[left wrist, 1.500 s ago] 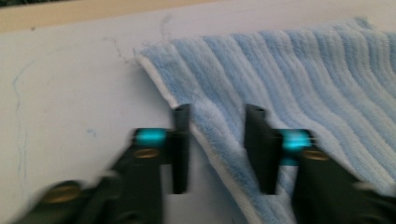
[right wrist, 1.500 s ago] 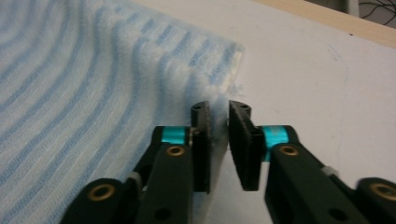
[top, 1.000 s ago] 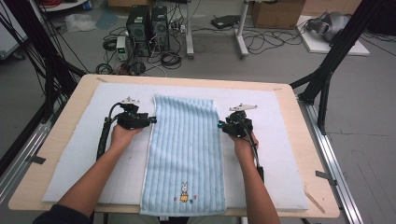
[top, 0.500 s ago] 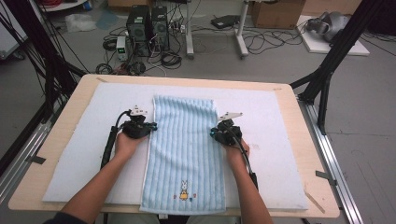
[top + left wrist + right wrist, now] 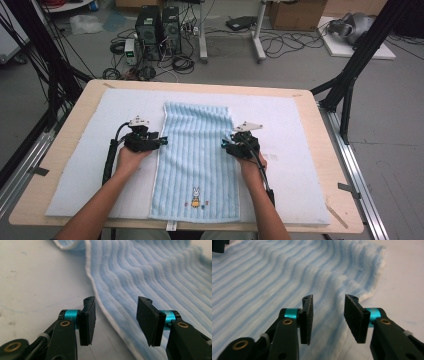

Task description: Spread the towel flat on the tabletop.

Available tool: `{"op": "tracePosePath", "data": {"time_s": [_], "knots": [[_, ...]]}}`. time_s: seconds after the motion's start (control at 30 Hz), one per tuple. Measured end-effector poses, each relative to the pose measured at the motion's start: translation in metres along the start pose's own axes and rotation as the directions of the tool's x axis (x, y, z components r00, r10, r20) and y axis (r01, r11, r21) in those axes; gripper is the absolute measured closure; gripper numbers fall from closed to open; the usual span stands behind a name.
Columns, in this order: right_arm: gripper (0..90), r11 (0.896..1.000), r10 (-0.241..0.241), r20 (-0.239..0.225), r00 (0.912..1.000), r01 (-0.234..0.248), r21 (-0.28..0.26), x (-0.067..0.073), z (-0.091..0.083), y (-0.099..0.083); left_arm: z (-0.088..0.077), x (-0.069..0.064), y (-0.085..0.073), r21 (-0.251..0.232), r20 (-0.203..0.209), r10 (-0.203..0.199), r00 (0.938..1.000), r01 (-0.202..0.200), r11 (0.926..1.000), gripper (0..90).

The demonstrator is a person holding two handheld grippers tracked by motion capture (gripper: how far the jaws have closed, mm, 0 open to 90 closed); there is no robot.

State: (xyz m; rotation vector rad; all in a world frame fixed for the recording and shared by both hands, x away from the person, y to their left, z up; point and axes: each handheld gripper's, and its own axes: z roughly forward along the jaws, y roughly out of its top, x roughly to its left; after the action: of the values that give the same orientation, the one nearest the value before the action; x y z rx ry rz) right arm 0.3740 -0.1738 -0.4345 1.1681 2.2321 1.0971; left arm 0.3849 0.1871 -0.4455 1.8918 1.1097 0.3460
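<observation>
Item: long light-blue ribbed terry towel (image 5: 196, 160) with a small embroidered rabbit near its close end, lying lengthwise at the middle of a white padded mat (image 5: 295, 150) on a pale wooden table (image 5: 65, 145); surface rippled in both gripper views.

Left gripper (image 5: 161, 142): black, two-jawed, at the towel's left hem about midway along. Jaws spread, having just been opening; the white hem (image 5: 110, 317) runs between them, unpinched.

Right gripper (image 5: 225, 145): at the opposite edge (level with its partner). Jaws apart, also just opened, over striped cloth (image 5: 274, 285), pressing nothing.
</observation>
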Motion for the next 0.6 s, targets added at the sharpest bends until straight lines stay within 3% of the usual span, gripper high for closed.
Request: {"op": "tracePosePath", "data": {"time_s": [0.17,0.3,0.43,0.6], "knots": [[49.5,0.999,-0.03,-0.001,0.9996,0.03,0.02,0.01,-0.024,-0.018,-0.019,-0.015,-0.01,-0.004,0.038,0.043,0.9983,-0.043,0.9991,48.1],[51.4,1.0,-0.025,-0.031,0.9992,0.026,0.017,0.017,-0.041,-0.036,-0.031,-0.024,-0.026,0.001,0.063,0.029,0.9976,-0.029,0.9996,45.7],[54.3,0.998,-0.052,-0.056,0.9971,0.053,0.032,0.028,-0.058,-0.05,-0.043,-0.032,-0.042,0.012,0.082,0.022,0.9964,-0.023,0.9997,47.5],[59.4,0.997,-0.067,-0.092,0.9935,0.069,0.018,0.039,-0.071,-0.061,-0.051,-0.047,-0.052,0.023,0.11,0.057,0.9923,-0.06,0.9979,54.4]]}}
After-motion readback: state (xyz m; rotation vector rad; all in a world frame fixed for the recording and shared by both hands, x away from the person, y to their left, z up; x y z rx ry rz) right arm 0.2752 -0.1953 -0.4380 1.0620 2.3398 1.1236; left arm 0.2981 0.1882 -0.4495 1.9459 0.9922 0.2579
